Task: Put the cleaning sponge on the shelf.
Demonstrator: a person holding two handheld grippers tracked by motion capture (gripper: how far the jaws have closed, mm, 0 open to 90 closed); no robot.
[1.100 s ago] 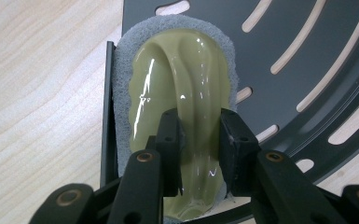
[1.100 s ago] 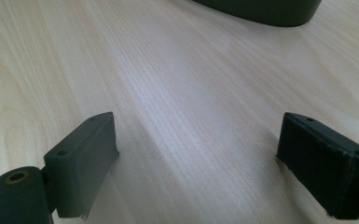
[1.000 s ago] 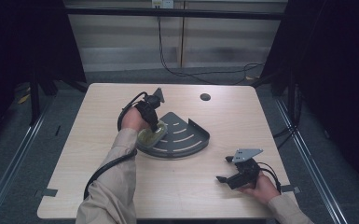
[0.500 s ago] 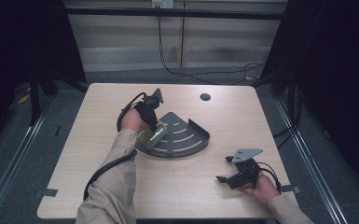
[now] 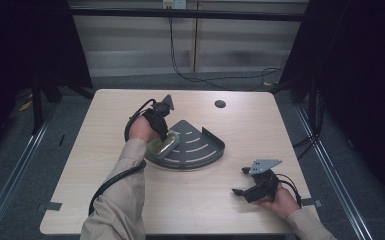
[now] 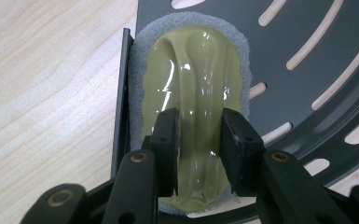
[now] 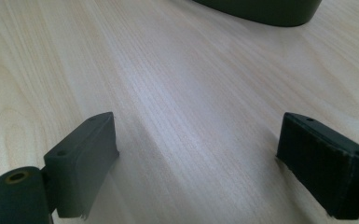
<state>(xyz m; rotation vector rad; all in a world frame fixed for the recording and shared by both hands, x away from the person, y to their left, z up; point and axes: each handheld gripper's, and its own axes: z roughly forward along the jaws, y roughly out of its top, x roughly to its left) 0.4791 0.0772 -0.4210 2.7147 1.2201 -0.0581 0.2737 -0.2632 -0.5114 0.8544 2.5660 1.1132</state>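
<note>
In the high view, the left gripper [image 5: 164,131] reaches down over the near-left edge of a dark, fan-shaped slotted tray [image 5: 200,150] on the pale wooden desk [image 5: 230,210], its jaws clamped on a yellowish-green scrubber [image 5: 163,145] that lies in the tray just inside its straight wall. The right gripper [image 5: 245,188] rests low over bare desk, well apart from the tray, held by a hand [image 5: 281,201] in a beige sleeve; a small dark round hole [image 5: 220,104] sits in the far part of the desk. In the left gripper view, the scrubber [image 6: 193,93] is an oval with a glossy ridged handle on a grey sponge base, its long axis running straight ahead along the jaws; the left gripper [image 6: 199,144] pinches the handle's central ridge near its closer end, and the tray [image 6: 317,42] with its curved slots spreads beyond the right jaw. In the right gripper view, the right gripper [image 7: 198,154] has its jaws spread wide with nothing between them, desk [image 7: 168,70] beneath, and the tray's dark rim [image 7: 261,9] far ahead.
</note>
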